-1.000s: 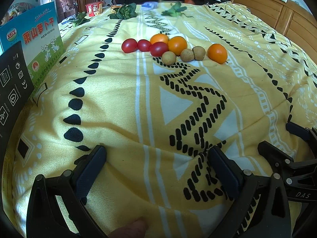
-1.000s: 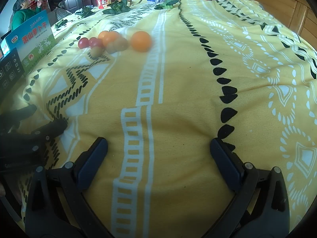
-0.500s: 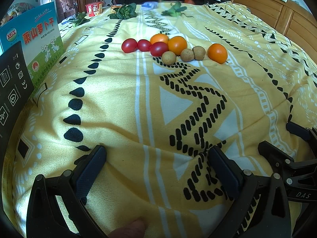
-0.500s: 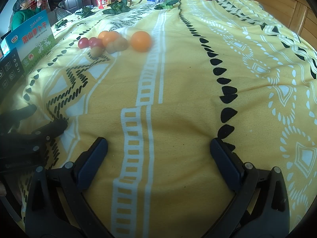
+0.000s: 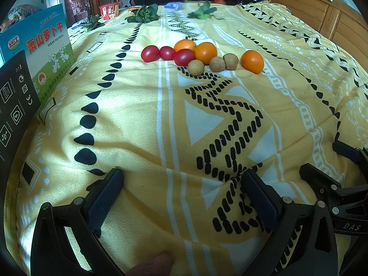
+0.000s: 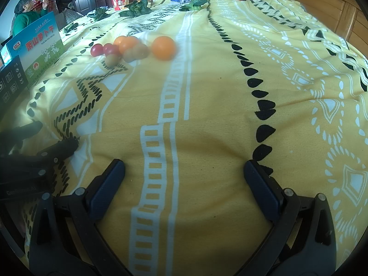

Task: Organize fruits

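Clustering red, orange and brown fruits (image 5: 202, 56) dot the blanket (image 5: 138, 115).

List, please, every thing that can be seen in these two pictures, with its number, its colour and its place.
tomatoes: 3, red, left end of the fruit cluster on the blanket
oranges: 3, orange; two in the cluster behind the tomatoes, one apart at the right end
small round fruits: 3, brown, front of the cluster, between the tomatoes and the lone orange
blanket: 1, yellow with white and black patterns, under everything
leafy greens: several bunches, green, far edge of the blanket
printed box: 1, blue and green, left edge
dark box: 1, black with white icons, in front of the printed box
red package: 1, far left
left gripper: 1, black, open, empty, near edge
right gripper: 1, black, open, empty, near edge
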A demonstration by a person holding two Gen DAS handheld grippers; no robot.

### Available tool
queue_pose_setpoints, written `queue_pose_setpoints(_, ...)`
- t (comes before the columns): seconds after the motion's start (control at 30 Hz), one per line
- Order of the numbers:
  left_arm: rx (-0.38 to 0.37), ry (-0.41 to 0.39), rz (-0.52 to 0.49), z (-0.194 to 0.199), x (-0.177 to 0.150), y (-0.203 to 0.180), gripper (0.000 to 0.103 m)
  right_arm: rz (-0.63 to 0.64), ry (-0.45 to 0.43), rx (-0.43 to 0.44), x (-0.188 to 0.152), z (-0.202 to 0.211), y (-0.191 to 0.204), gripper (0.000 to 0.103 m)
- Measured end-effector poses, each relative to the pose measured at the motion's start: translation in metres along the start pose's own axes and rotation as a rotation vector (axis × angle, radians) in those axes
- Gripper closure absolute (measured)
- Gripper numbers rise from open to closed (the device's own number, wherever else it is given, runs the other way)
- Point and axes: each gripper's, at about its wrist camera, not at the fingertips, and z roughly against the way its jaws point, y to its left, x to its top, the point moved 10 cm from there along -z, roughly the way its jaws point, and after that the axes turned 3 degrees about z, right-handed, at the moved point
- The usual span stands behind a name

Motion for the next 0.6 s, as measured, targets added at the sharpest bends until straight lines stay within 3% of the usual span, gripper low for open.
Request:
queue_pose_setpoints(0.27, 0.015, 0.049, 0.037, -0.0027, 0.0026, 0.0008, 0.0, 0.0, -0.001, 0.0, 0.0001, 0.0001, 0.0, 0.0)
queue_pose_setpoints(0.6, 0.024, 0.017, 0.044, -0.0037, 0.0026, 0.0019, 0.0, 0.0, -0.001, -0.001, 0.0002, 0.0, -0.0004, 0.0)
